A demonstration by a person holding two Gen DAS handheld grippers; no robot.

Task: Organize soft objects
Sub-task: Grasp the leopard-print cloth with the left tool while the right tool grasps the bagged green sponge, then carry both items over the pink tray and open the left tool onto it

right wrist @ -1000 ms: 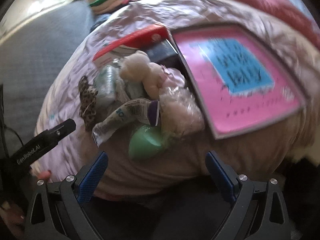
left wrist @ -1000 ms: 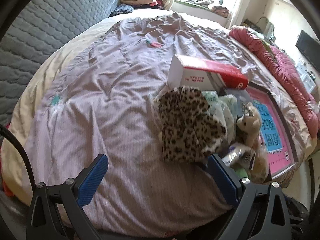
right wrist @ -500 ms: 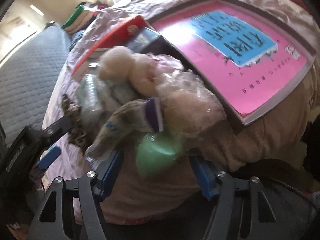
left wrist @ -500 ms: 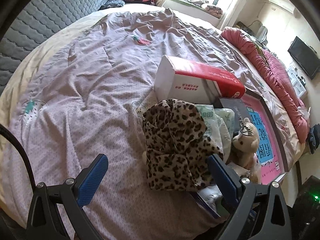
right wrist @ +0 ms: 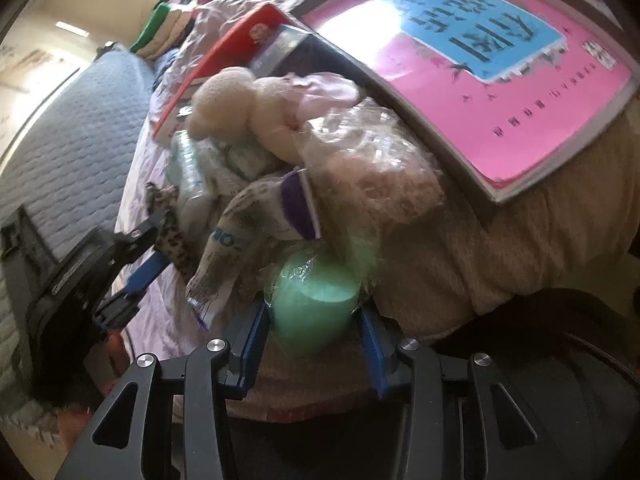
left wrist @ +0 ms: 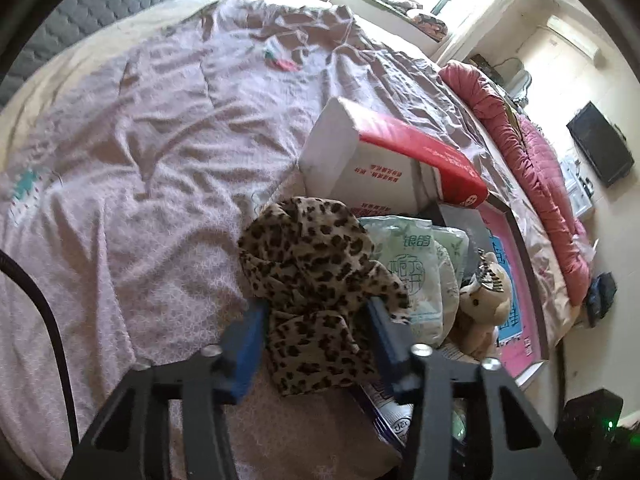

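At the bed's [left wrist: 168,168] near edge, by its right corner, both tongs have just been closing. The left tongs [left wrist: 316,332] pinch the leopard-print cloth [left wrist: 312,276]; the right tongs [right wrist: 312,330] squeeze the green wrapped roll [right wrist: 316,304]. Best to lift each slowly and straight up — the heap is loose, so neighbours may drag along. Counted: one cloth, one roll, one toy bear [left wrist: 486,300], one red-and-white box [left wrist: 384,164], one pink book [right wrist: 500,76] — tissue packs I cannot count surely.

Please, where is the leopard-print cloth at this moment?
In the left wrist view, the leopard-print cloth lies low in the centre on the bed cover, between the left hand-held gripper's blue pads, beside the tissue pack.
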